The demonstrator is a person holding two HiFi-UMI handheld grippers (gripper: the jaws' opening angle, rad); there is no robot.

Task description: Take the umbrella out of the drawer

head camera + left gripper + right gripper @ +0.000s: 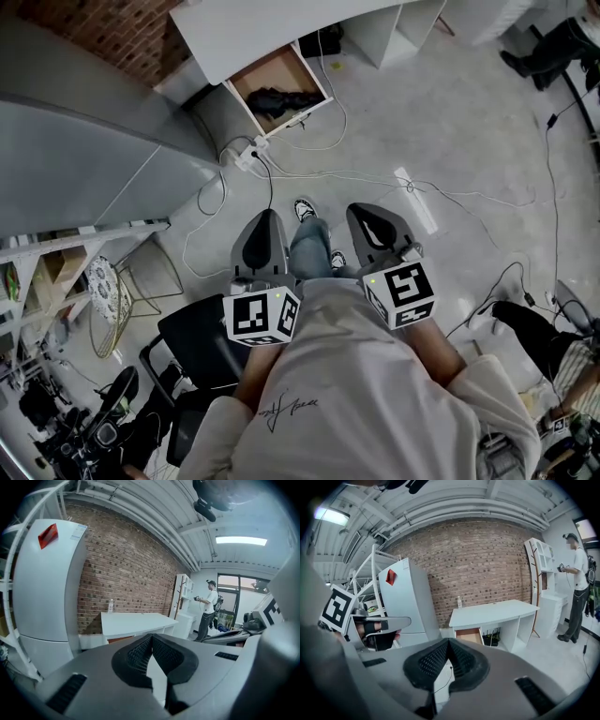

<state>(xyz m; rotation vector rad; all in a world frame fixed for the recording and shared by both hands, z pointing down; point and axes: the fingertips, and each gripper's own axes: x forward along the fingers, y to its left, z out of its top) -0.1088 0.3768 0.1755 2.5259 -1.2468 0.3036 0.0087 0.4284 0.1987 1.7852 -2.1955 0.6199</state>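
Observation:
The open wooden drawer (277, 87) sticks out from under the white desk (272, 28) at the top of the head view, a few steps ahead of me. A black folded umbrella (283, 99) lies inside it. My left gripper (262, 238) and right gripper (379, 228) are held side by side in front of my body, both pointing toward the desk, far from the drawer. Both are shut with nothing between the pads. In the right gripper view the drawer (468, 635) shows beyond the right gripper (449, 641). The left gripper (151, 637) faces the desk (136, 621).
Cables and a power strip (247, 156) trail across the grey floor between me and the desk. A grey fridge (84, 159) stands at the left, beside a shelf unit (47, 272) and a black chair (192, 342). Another person (576, 588) stands by white shelves at the far right.

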